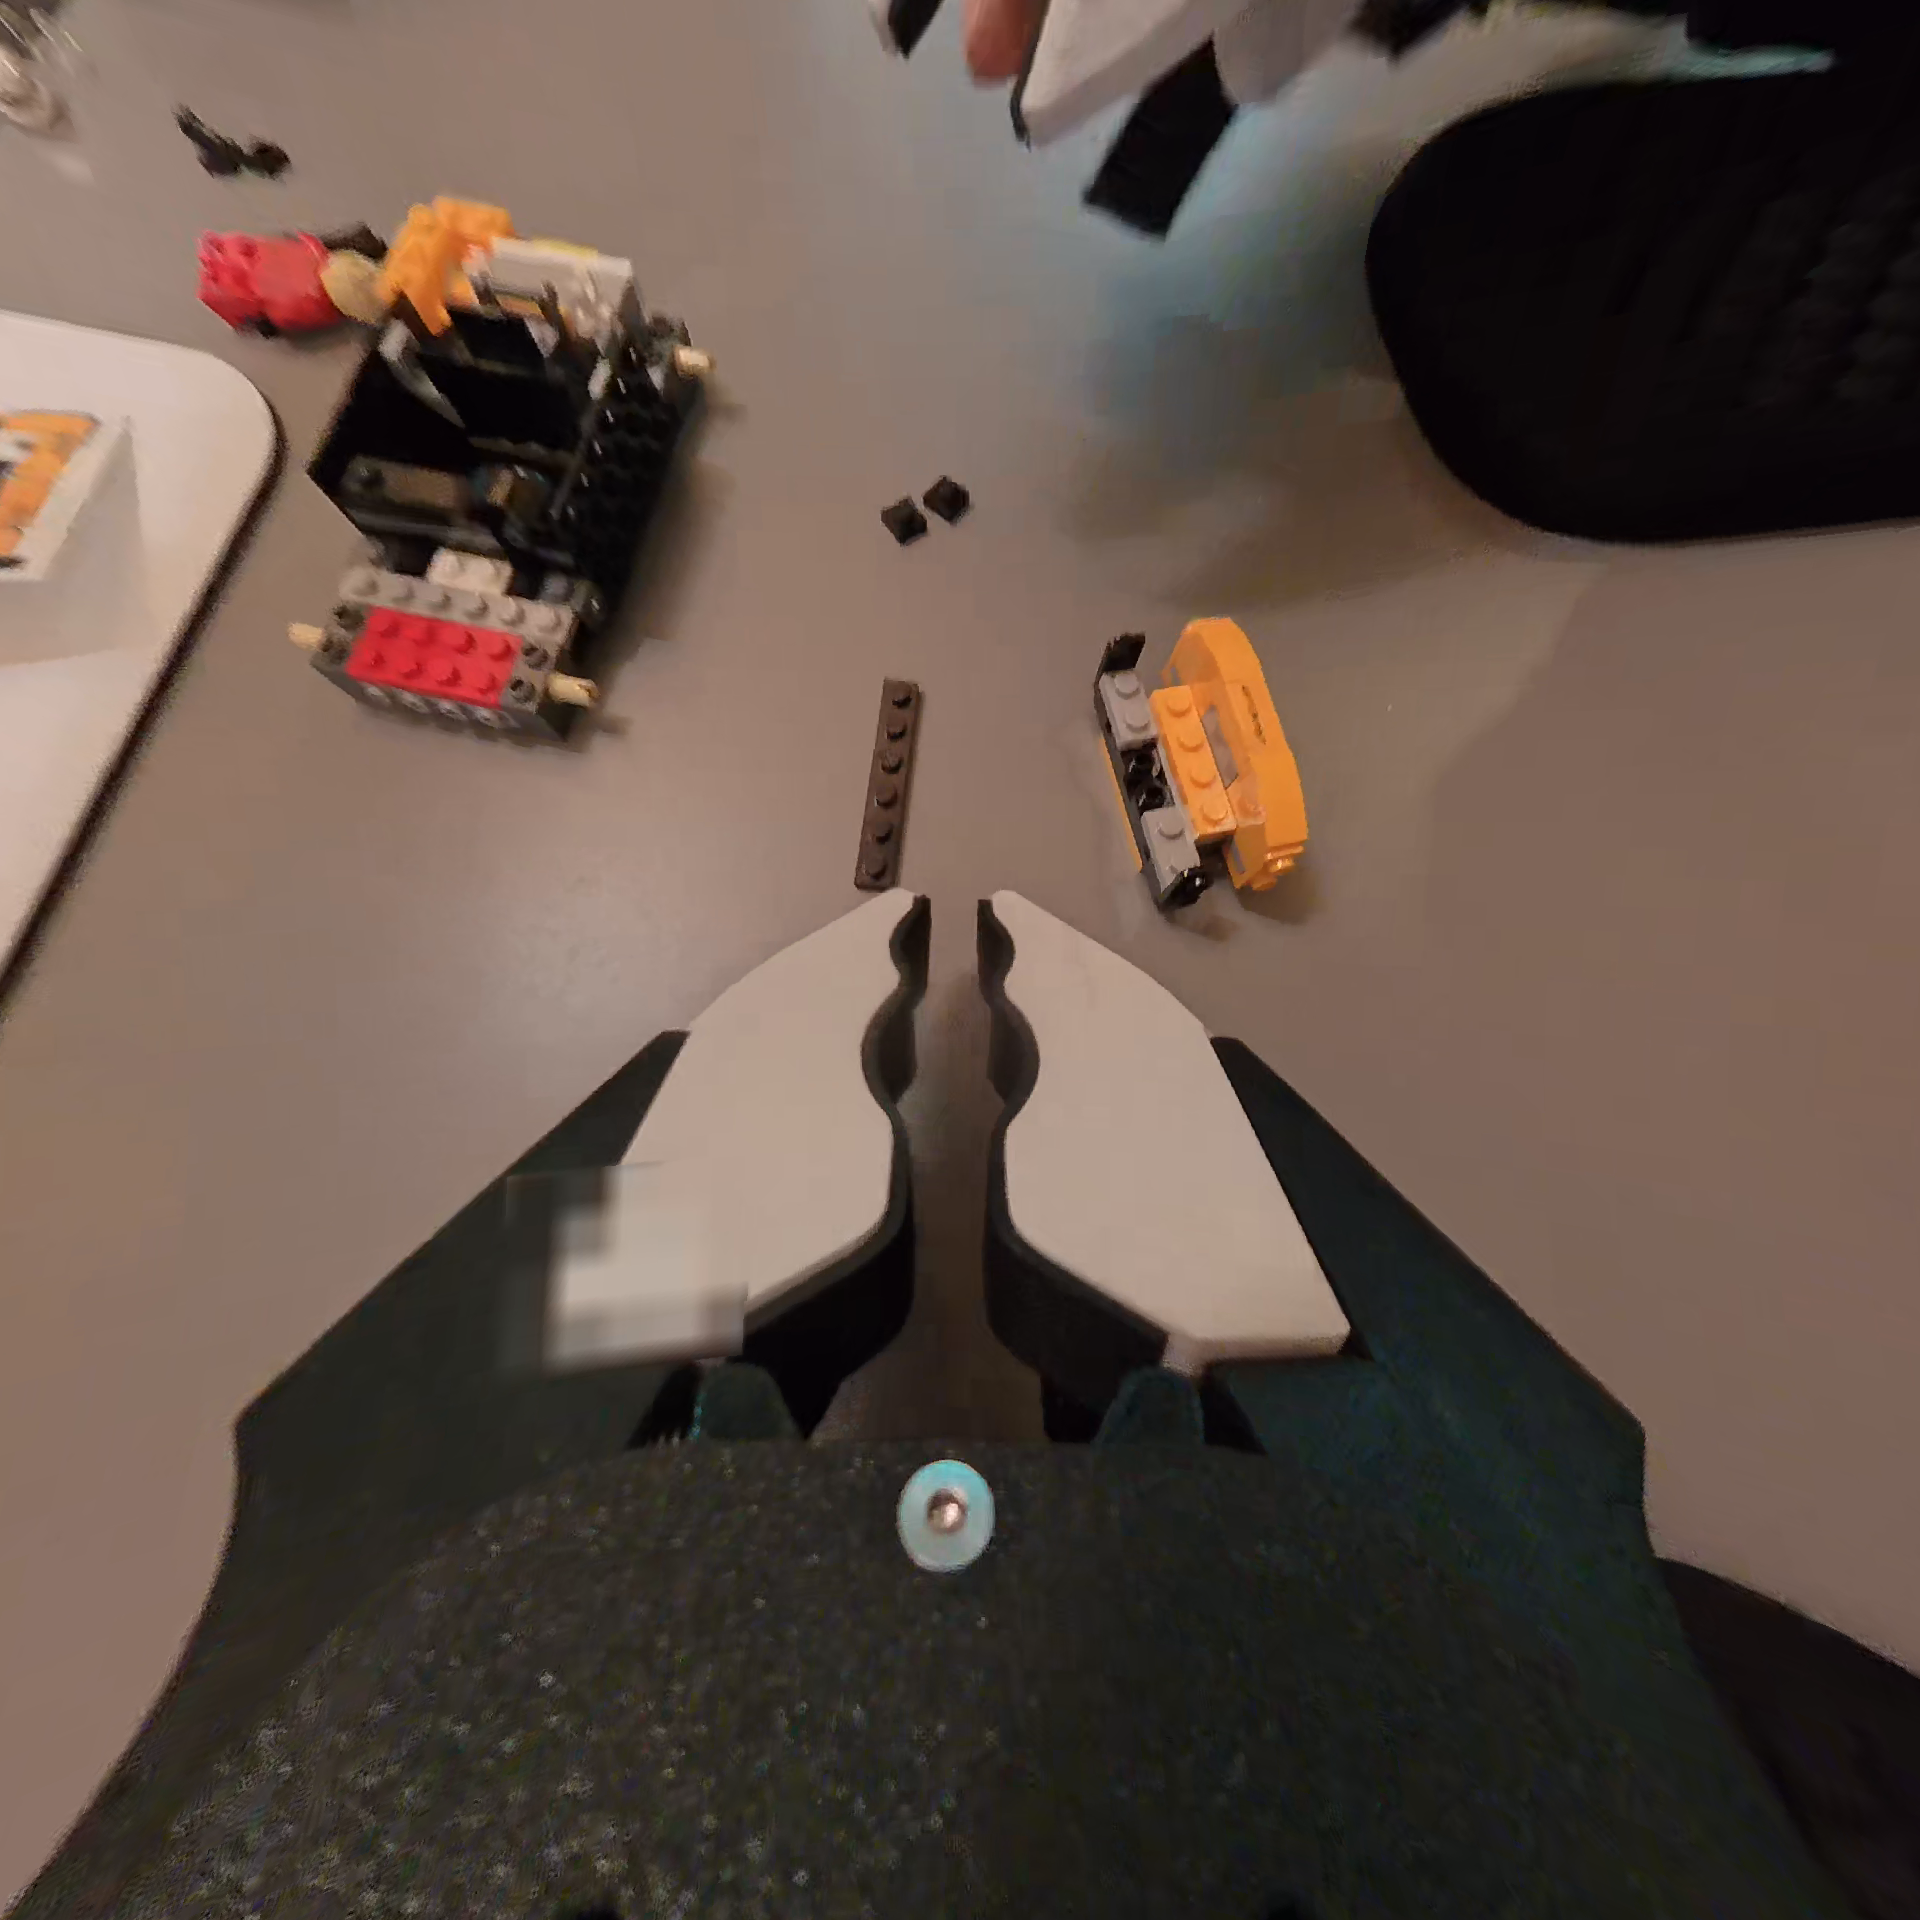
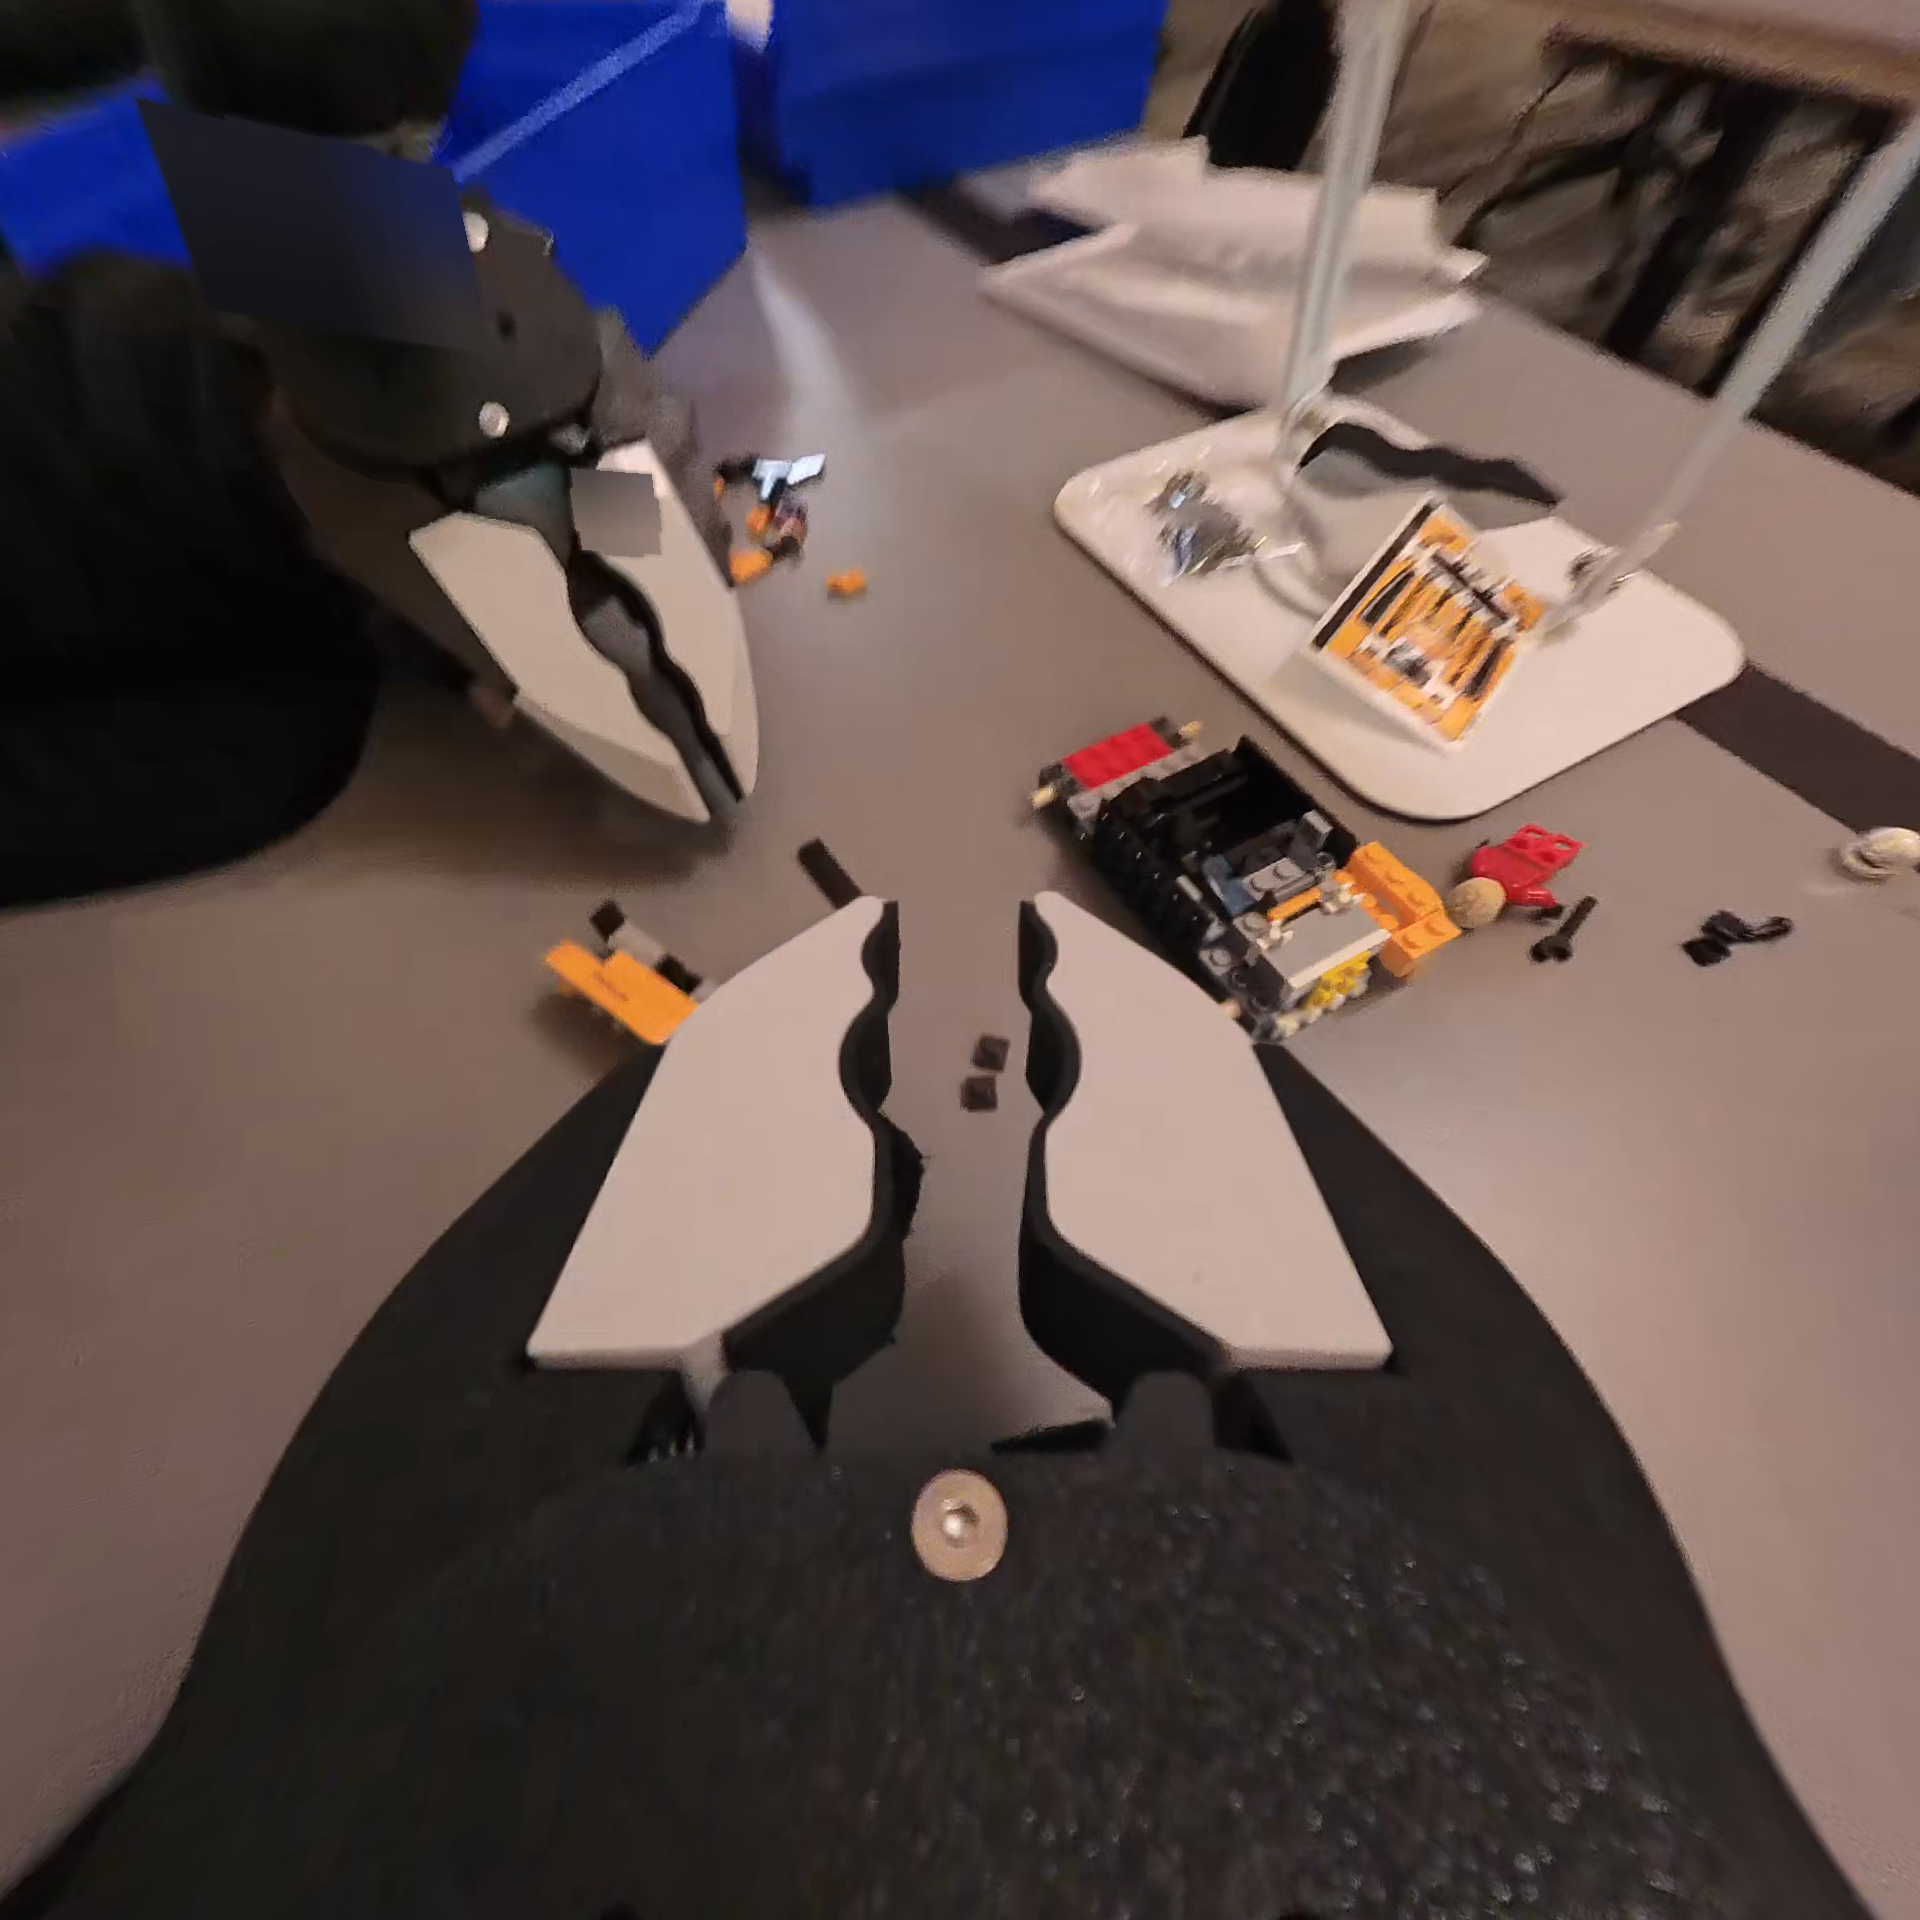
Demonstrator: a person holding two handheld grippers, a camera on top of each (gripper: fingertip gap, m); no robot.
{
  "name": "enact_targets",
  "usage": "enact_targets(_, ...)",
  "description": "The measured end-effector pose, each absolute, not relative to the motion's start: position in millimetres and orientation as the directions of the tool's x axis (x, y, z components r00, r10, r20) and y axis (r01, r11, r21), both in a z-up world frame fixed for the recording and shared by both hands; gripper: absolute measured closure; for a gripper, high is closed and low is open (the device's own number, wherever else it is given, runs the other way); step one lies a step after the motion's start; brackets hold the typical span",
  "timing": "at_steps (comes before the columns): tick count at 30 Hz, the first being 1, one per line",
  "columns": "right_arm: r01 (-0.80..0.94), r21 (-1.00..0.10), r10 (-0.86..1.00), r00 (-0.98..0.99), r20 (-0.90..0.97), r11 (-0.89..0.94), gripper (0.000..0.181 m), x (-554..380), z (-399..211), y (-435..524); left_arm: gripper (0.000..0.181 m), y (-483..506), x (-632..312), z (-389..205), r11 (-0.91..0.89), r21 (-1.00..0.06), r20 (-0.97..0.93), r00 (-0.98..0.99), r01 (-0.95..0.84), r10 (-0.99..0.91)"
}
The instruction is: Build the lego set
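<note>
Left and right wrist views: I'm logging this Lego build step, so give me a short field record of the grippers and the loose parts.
left gripper: narrow gap, nothing held, tips just short of the long black plate
right gripper: open, empty, above the two small black pieces
main build: black chassis, red plate at one end, on the grey table
orange sub-assembly: lying apart from the chassis
booklet: on the white tray

The right gripper (image 2: 958, 914) hangs empty, jaws parted, over two small black pieces (image 2: 984, 1072) (side by side on the grey table (image 2: 416, 1091)), the black chassis (image 2: 1226, 873) just right
</note>
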State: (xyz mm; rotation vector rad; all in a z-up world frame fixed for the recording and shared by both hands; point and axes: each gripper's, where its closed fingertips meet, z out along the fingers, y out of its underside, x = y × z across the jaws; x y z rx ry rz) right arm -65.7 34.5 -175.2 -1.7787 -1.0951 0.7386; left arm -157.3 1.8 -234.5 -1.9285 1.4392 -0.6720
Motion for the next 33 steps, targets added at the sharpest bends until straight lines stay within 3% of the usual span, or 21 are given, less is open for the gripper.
enact_targets(4, 0.244, -0.962, 0.817, 0.576, 0.042, -0.123, 0.157, -57.2, -161.7, 43.9, 0.178, 5.0, -154.6, -214.2, -0.165, -0.816, -0.015, 0.305, -0.554, -0.952)
enact_targets(10, 0.154, -0.985, 0.746, 0.664, 0.047, -0.074, 0.179, -39.4, -145.0, 53.6, 0.181, 15.8, -167.4, -166.7, -0.126, -0.934, -0.051, 0.473, -0.334, -0.879)
enact_targets(14, 0.135, -0.989, 0.714, 0.699, 0.048, -0.065, 0.181, -31.9, -142.3, 58.0, 0.181, 24.5, -197.6, -134.4, -0.085, -0.981, -0.046, 0.641, -0.173, -0.766)
enact_targets(21, 0.095, -0.993, 0.683, 0.730, 0.023, -0.068, 0.181, -24.2, -141.0, 64.5, 0.181, 31.1, -268.0, -105.3, -0.011, -1.000, 0.003, 0.856, -0.003, -0.518)
enact_targets(25, 0.070, -0.994, 0.671, 0.741, -0.001, -0.079, 0.181, -19.4, -140.0, 67.3, 0.181, 32.9, -314.7, -92.1, 0.060, -0.998, -0.015, 0.941, 0.005, -0.339)
enact_targets(33, 0.069, -0.992, 0.681, 0.732, -0.019, -0.101, 0.181, -20.6, -142.6, 66.8, 0.181, 15.2, -392.7, -73.6, 0.103, -0.993, 0.048, 0.993, 0.060, -0.112)
